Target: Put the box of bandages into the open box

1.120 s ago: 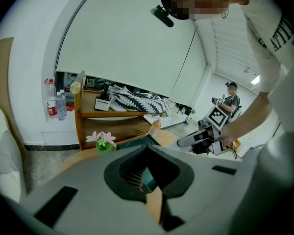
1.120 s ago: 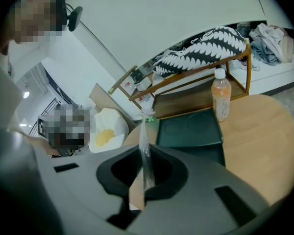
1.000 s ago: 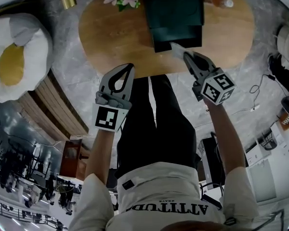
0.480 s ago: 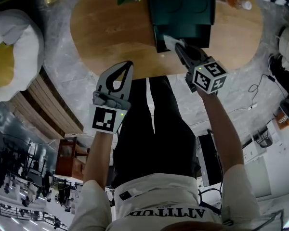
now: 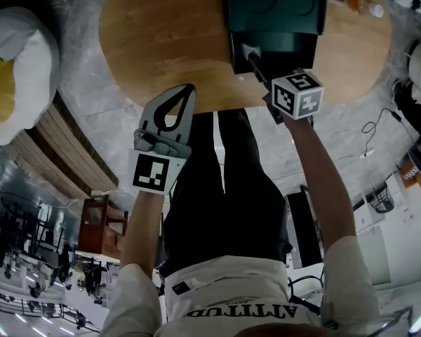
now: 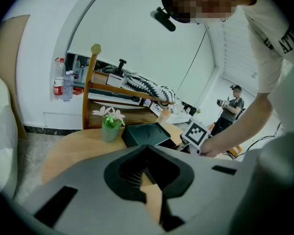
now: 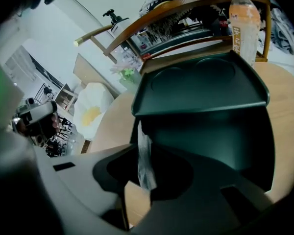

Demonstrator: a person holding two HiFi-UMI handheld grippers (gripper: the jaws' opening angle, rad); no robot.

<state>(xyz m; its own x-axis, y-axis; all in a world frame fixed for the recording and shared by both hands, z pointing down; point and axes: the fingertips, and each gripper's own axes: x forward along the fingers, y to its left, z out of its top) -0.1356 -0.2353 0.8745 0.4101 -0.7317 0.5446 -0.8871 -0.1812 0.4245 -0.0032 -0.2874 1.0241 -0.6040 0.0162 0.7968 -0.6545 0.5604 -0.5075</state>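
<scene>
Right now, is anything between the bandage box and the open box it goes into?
Nothing visible. The bandage box sits between the right tool's opening jaws, at the mouth of the open box.

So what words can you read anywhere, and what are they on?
"ATTITUD": upside down on the person's shirt, head view.
"ATT": the same shirt, left gripper view.
Small print by that word: too small to read.
Bottle label: too blurred to read.
</scene>
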